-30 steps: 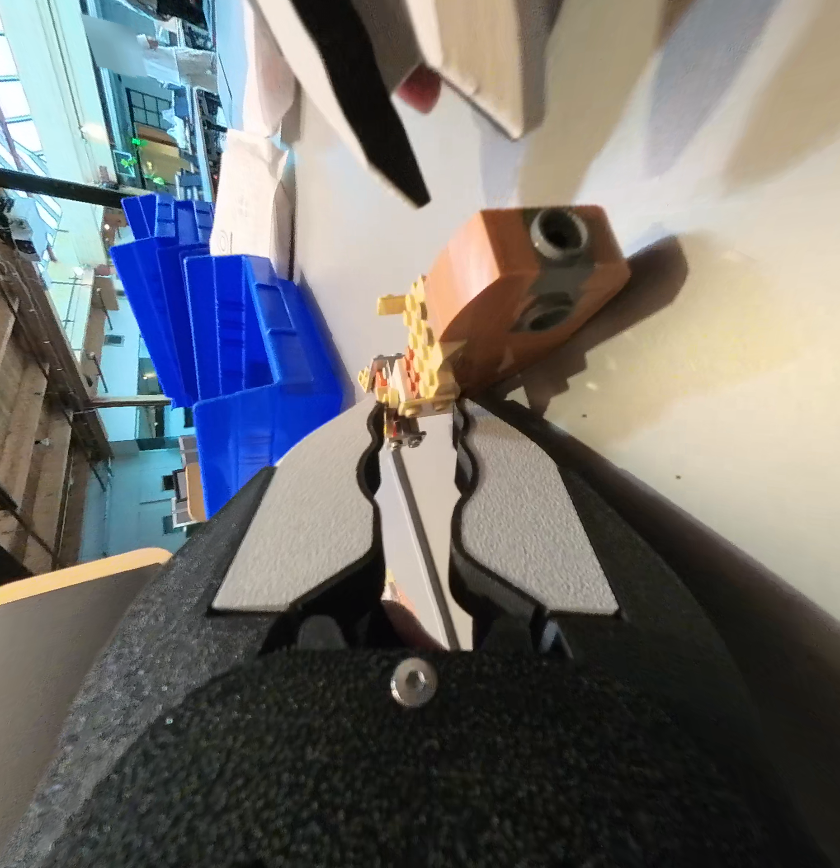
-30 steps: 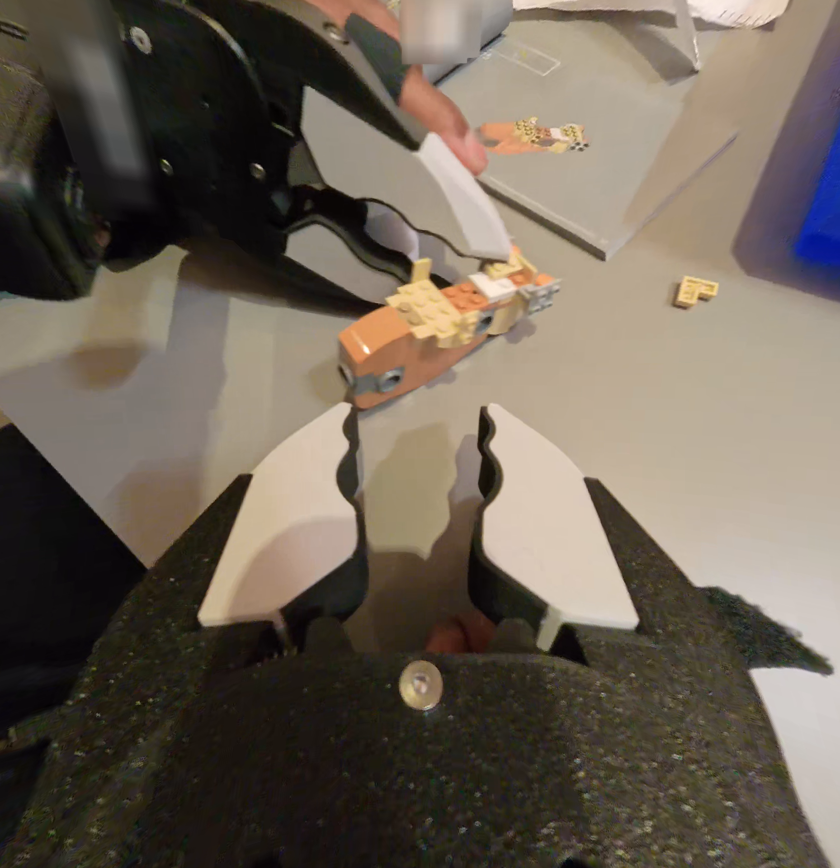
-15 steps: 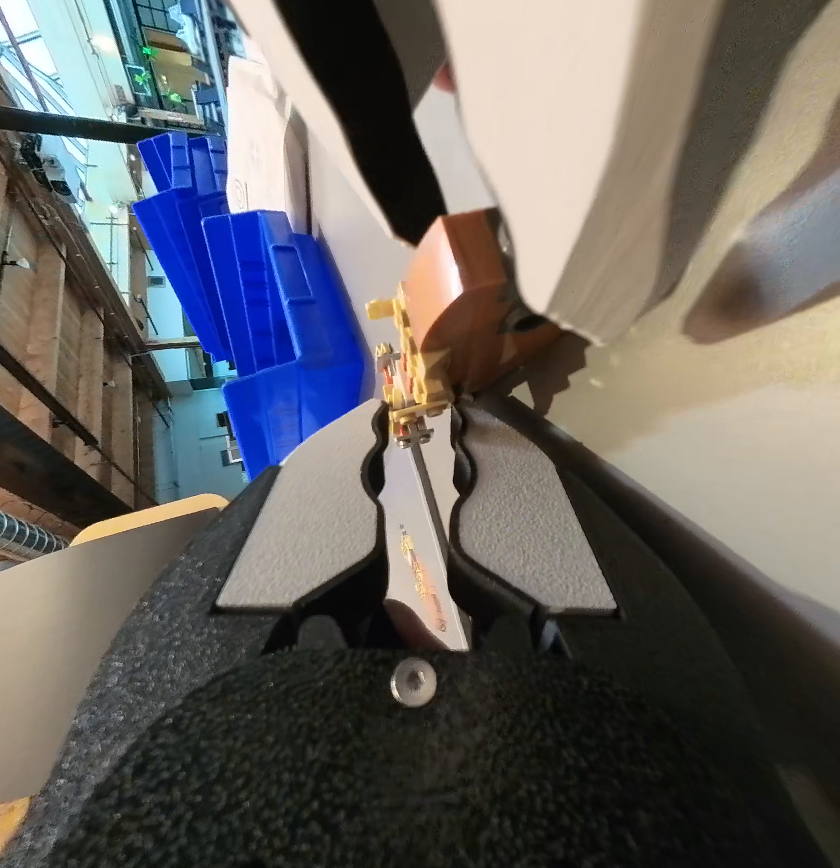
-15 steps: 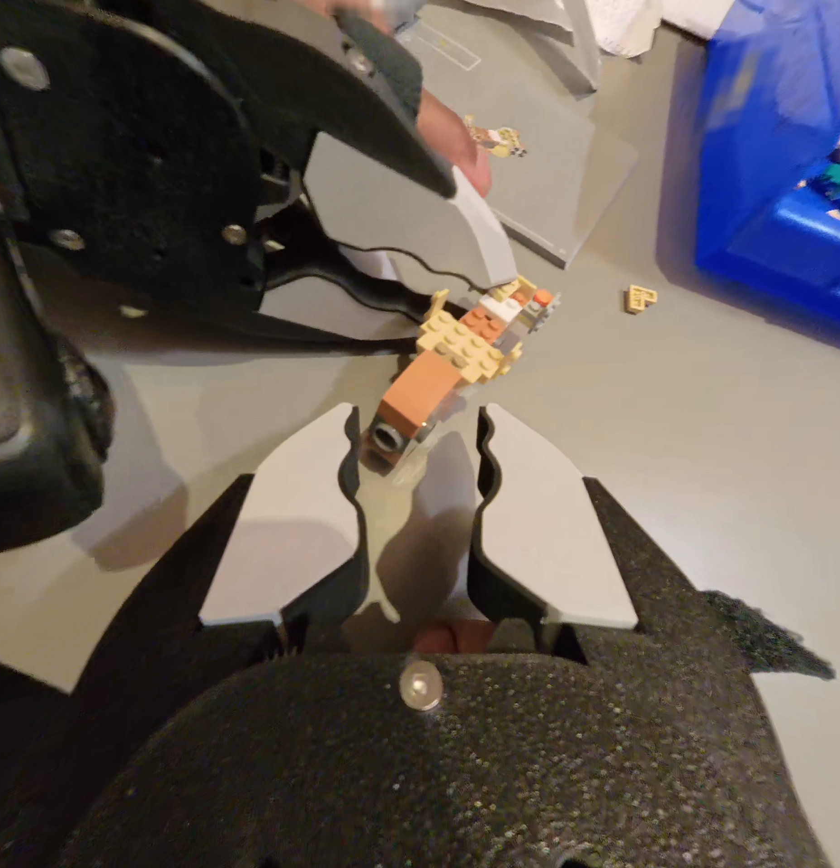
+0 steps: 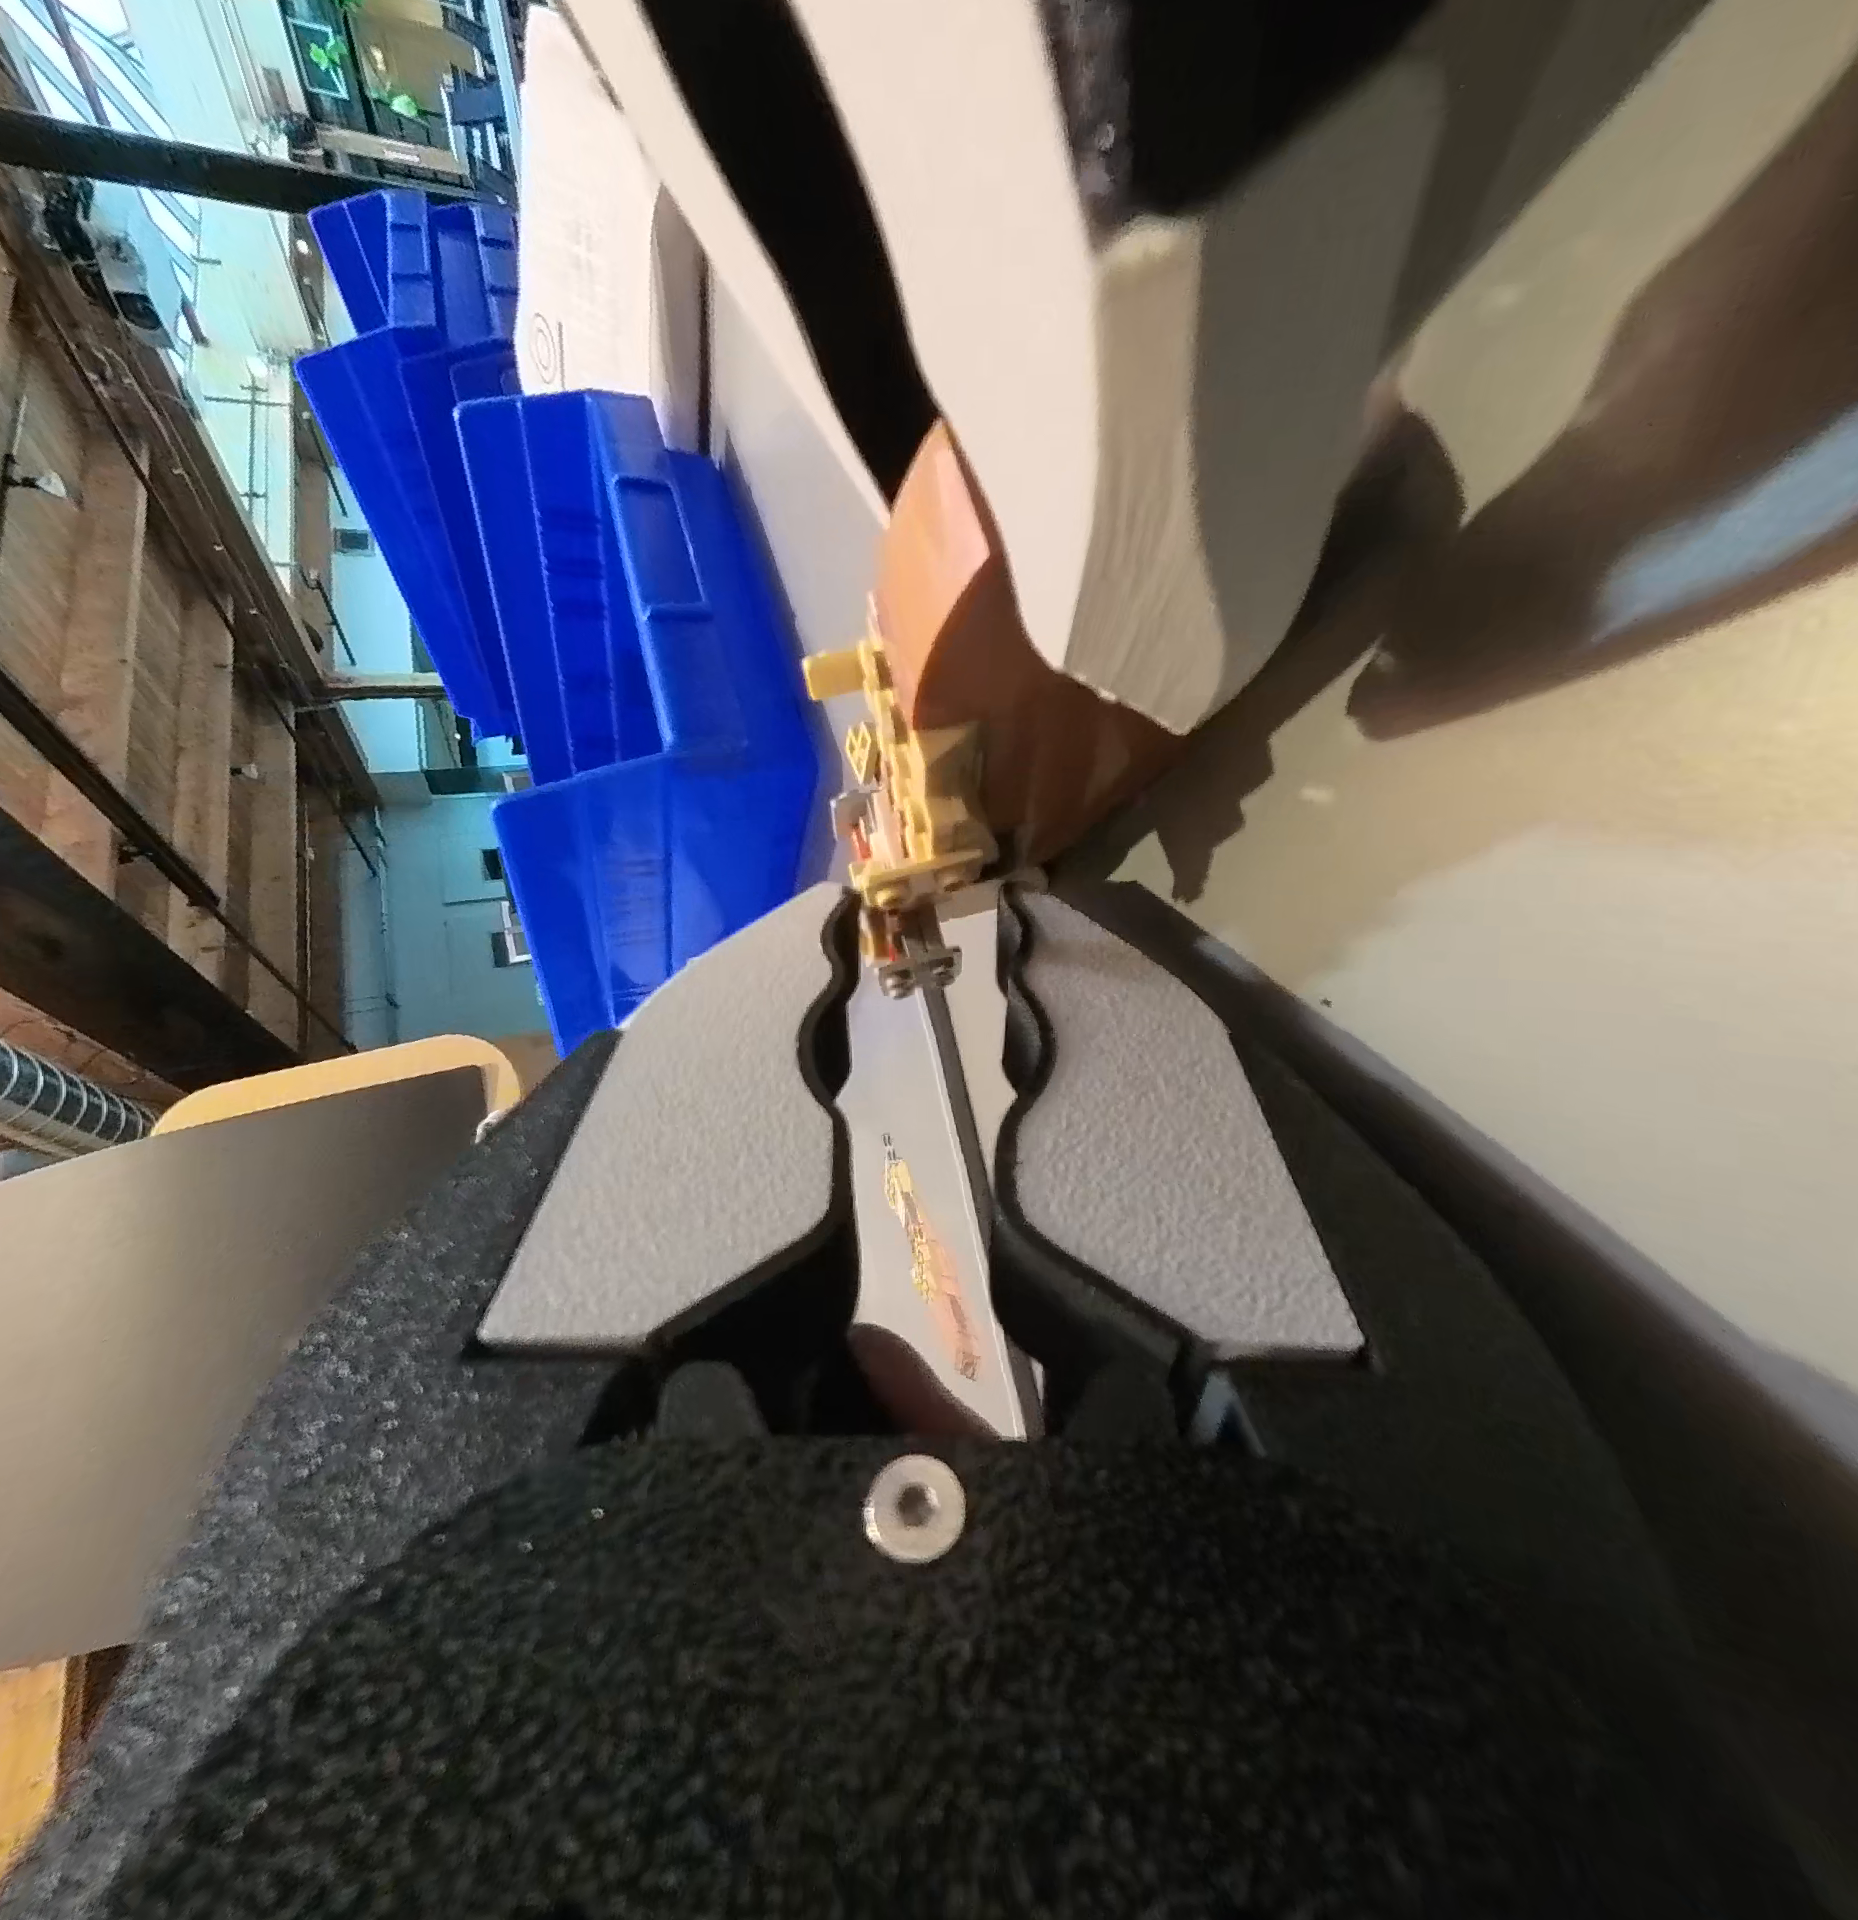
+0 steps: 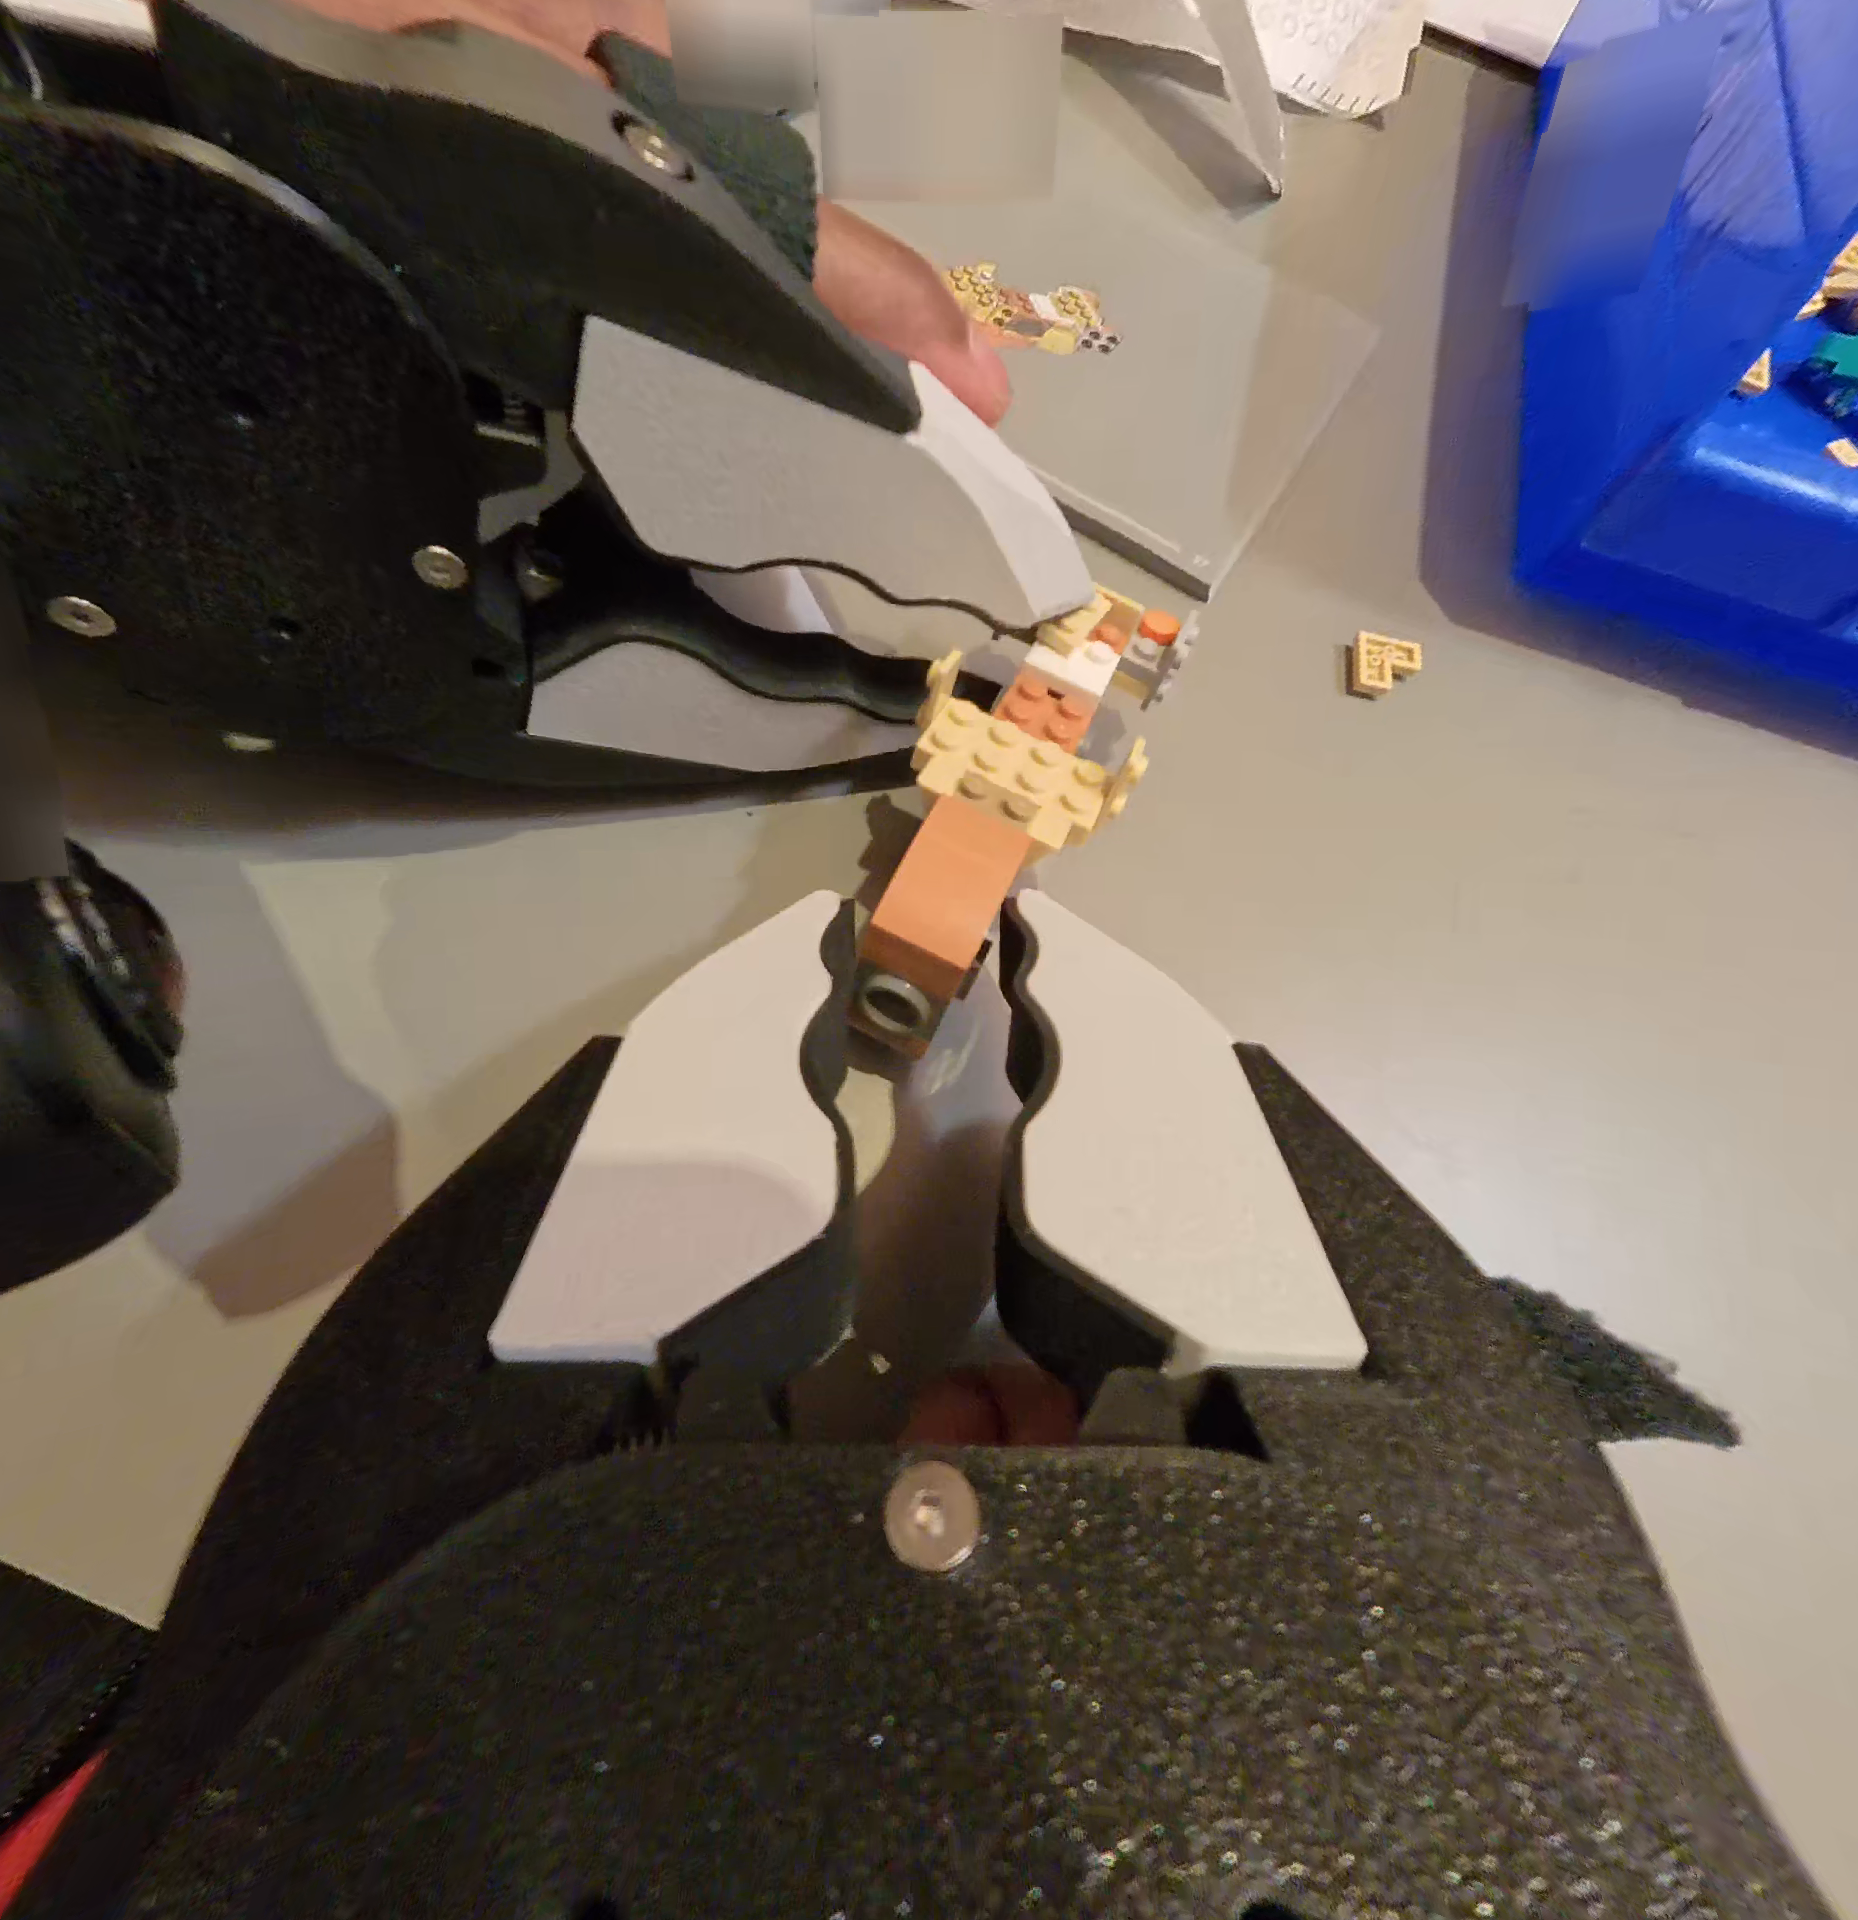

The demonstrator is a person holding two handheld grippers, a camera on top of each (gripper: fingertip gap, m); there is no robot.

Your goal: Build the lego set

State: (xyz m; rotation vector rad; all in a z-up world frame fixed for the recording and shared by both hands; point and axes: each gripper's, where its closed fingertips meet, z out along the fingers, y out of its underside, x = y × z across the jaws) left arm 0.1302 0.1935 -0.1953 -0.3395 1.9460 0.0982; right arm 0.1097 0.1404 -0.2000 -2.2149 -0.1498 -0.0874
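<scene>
No writing reads clearly here: the white paper sheet (image 5: 582,312) in the left wrist view's upper middle carries a round mark and faint print, too blurred to make out.

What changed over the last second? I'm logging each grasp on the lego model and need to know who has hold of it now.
The right gripper advanced until its fingers bracket the brown rear end of the lego model, whose brown end swung round toward it. The left gripper kept its fingers at the model's front end. The loose tan piece, the instruction sheet and the blue bin stayed put.
</scene>
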